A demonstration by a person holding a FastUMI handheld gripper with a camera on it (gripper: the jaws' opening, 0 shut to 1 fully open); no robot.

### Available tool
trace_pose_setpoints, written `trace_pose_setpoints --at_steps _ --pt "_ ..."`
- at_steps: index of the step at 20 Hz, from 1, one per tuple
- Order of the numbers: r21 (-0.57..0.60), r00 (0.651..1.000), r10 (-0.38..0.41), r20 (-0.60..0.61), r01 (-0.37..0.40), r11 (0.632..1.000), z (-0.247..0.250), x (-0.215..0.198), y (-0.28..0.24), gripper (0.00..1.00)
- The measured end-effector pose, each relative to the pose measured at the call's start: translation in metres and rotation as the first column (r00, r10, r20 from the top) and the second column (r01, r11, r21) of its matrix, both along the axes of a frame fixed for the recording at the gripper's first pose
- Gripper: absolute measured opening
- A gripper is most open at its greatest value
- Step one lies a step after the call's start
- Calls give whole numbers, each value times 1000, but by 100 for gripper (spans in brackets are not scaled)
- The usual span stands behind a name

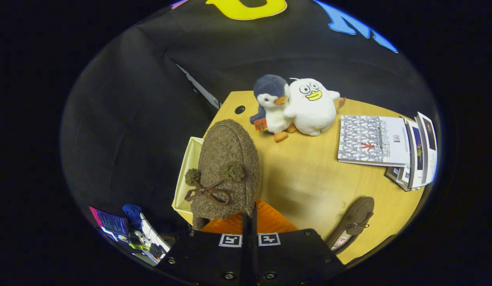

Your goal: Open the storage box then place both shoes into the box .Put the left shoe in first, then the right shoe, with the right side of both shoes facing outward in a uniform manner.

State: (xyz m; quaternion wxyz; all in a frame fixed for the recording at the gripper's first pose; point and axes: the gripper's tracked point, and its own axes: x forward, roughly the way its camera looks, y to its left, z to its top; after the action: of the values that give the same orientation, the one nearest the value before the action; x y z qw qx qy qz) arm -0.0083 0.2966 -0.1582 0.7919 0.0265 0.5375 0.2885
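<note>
A brown fuzzy shoe (226, 167) with pom-poms and a leather bow hangs in the air just ahead of my fingers, toe pointing away. My gripper (249, 217) is shut on its rear edge, with the two fingers almost touching. Beneath and to the left of the held shoe, a cream storage box (189, 167) sits at the left edge of the wooden table (309, 178); the shoe hides most of it. The second brown shoe (354, 220) lies on the table to the right of my fingers.
Two plush toys, a penguin (272, 105) and a white duck (311, 106), stand at the table's far side. A stack of booklets (389, 145) lies at the right. Off the table's left edge, low down, there is a screen (111, 222).
</note>
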Motion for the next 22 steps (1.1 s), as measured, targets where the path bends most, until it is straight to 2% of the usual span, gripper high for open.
trace_pose_setpoints --at_steps 6,12,22 --pt "3 992 123 23 -123 992 10 11 71 1" --pt "-59 976 217 -23 -218 974 -38 12 135 1" --pt "-246 950 301 -85 -313 917 -133 8 154 1"
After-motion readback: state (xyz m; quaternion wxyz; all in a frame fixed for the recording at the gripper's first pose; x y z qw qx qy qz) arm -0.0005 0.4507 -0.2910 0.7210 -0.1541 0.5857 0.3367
